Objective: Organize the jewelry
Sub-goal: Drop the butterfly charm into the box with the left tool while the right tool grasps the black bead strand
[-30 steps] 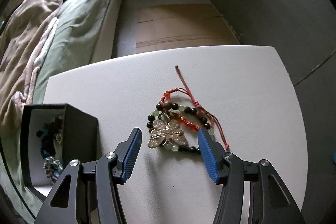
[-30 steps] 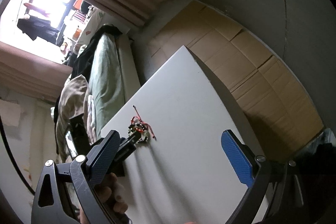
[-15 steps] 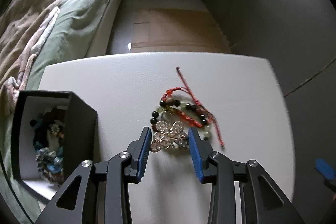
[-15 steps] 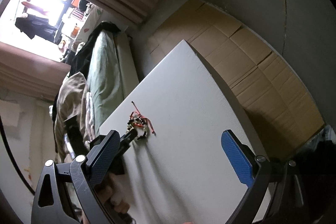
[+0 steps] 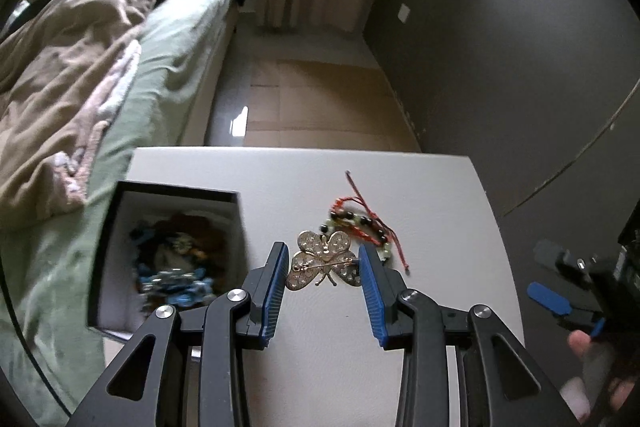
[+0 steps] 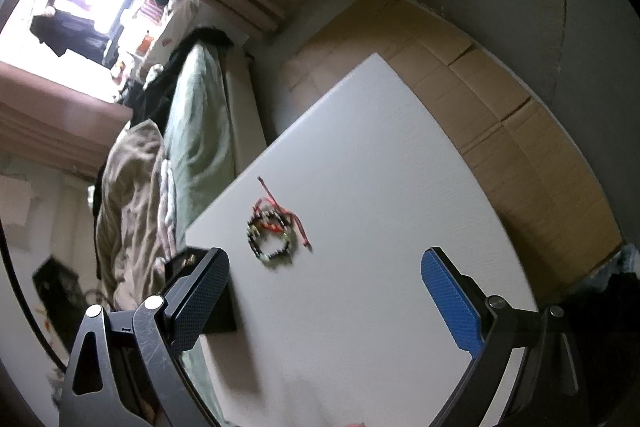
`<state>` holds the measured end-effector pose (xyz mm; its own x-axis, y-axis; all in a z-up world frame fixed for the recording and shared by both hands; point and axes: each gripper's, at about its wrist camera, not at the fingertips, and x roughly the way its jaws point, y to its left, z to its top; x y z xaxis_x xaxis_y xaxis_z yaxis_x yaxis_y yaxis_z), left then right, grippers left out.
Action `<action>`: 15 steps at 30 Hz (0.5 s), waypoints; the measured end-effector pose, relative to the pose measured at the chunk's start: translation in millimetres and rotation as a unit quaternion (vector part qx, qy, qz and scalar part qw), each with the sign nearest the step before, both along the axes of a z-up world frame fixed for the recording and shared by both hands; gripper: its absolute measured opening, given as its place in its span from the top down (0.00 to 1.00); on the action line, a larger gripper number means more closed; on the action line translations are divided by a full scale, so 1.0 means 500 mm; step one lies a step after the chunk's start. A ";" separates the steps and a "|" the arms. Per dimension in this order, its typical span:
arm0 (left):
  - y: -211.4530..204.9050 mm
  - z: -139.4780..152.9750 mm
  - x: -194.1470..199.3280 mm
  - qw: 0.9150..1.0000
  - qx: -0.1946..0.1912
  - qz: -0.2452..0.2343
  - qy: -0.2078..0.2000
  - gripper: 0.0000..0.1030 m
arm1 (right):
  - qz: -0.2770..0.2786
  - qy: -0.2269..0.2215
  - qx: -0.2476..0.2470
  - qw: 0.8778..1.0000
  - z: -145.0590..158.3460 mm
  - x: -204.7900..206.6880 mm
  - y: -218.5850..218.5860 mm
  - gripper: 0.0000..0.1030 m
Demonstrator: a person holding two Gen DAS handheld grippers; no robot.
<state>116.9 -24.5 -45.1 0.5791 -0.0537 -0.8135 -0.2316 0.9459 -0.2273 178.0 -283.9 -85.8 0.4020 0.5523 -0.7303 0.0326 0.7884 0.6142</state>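
A white table [image 5: 432,195] carries a black box [image 5: 116,223] of jewelry at its left edge. Right of it lie beaded bracelets [image 5: 360,223]. The left gripper [image 5: 324,271] pinches a gold butterfly brooch [image 5: 320,261] by its wingtips, lifted clear. It looks light, stiff and thin, likely delicate. The right gripper [image 6: 324,287] stands spread, empty.

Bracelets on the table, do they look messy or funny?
Yes. The beaded bracelets lie tangled with a red cord on the white table, outside the black box. The butterfly brooch is clamped in the left gripper.
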 end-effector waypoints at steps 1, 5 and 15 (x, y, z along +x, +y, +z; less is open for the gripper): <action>0.012 0.003 -0.009 1.000 -0.003 0.005 -0.006 0.64 | -0.009 0.000 0.001 1.000 -0.004 0.000 -0.001 0.05; 0.053 0.007 -0.043 0.999 -0.009 0.021 -0.024 0.64 | -0.008 0.010 0.027 1.000 -0.028 0.002 0.017 0.11; 0.159 0.006 -0.079 0.996 -0.056 0.056 -0.042 0.64 | 0.012 -0.004 -0.004 1.000 -0.060 0.011 0.114 0.55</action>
